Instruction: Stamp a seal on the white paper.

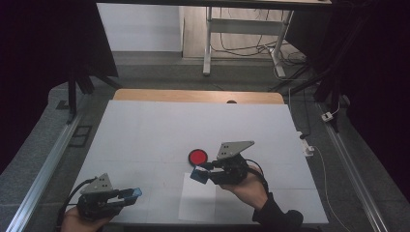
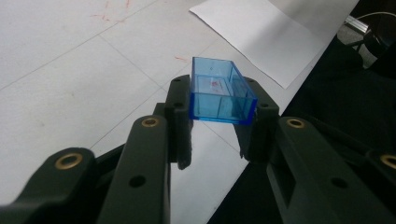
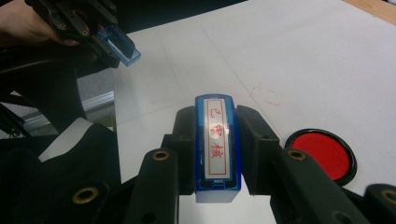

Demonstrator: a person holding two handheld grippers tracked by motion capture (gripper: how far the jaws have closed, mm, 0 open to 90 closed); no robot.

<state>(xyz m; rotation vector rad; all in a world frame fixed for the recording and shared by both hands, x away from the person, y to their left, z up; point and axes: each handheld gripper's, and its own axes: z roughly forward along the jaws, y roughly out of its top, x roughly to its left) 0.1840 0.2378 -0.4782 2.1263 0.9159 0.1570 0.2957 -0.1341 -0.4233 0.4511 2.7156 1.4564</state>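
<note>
on table (image 1: 145,130), white-covered, near edge: left gripper (image 1: 126,195), jaws clamped on blue cap (image 2: 220,91), a clear open box held off the surface at the near left corner. right gripper (image 1: 203,174), jaws closed on blue stamp (image 3: 217,142), red characters on its white face turned up toward the camera, held over the far edge of paper sheet (image 1: 197,198). red ink pad (image 1: 197,156), round, lying just beyond the stamp, apart from it.
</note>
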